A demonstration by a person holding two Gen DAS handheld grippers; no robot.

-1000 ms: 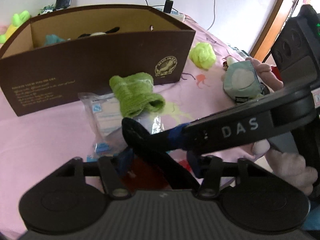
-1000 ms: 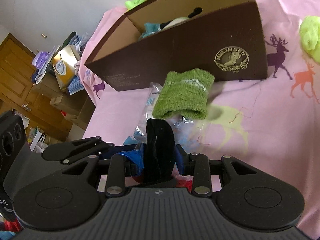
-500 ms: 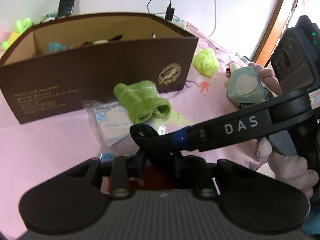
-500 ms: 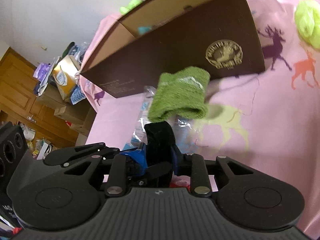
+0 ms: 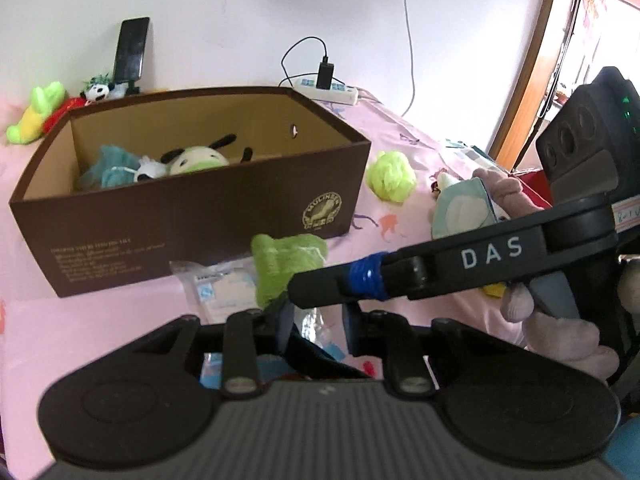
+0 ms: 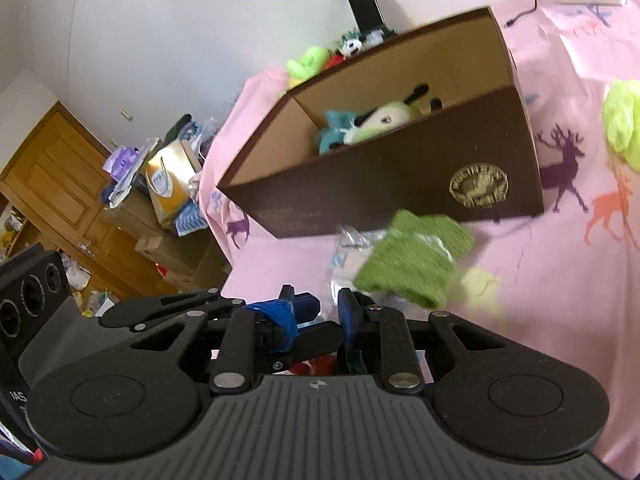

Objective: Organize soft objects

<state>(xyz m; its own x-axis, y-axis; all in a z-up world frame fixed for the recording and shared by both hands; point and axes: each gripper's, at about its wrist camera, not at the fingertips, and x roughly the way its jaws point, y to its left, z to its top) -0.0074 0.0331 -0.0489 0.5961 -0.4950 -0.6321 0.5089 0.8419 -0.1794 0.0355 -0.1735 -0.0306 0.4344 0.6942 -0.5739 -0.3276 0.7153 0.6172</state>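
Green, fuzzy and soft: the cloth [image 5: 286, 264] is what I am after. It lies on a clear plastic packet [image 5: 218, 288] just in front of the brown cardboard box [image 5: 192, 216], right beyond my fingertips. Its near edge meets the tip of my left gripper [image 5: 318, 322] in that view, but I cannot tell whether we touch.

My left fingers stand close together with a narrow gap. My right gripper [image 6: 325, 308] is closing. A dark strip [image 6: 316, 342] crosses low between its fingers, and I cannot make out what it is or whether either pair of pads presses on anything.

My worries:
- My right gripper reaches across the front of my left one. With both so tight together, one could knock the other and push the cloth aside.
- The cloth sits on slippery plastic. If I close too low, I think I will pinch the packet along with it, or the packet alone.
- A grip on only the fuzzy edge would be weak, and the cloth could slide out on the way up.
- The box wall stands high and close. A low carry could snag the cloth on the rim and drop it on the pink sheet [image 5: 80, 320] instead of among the toys [image 5: 192, 160] inside.
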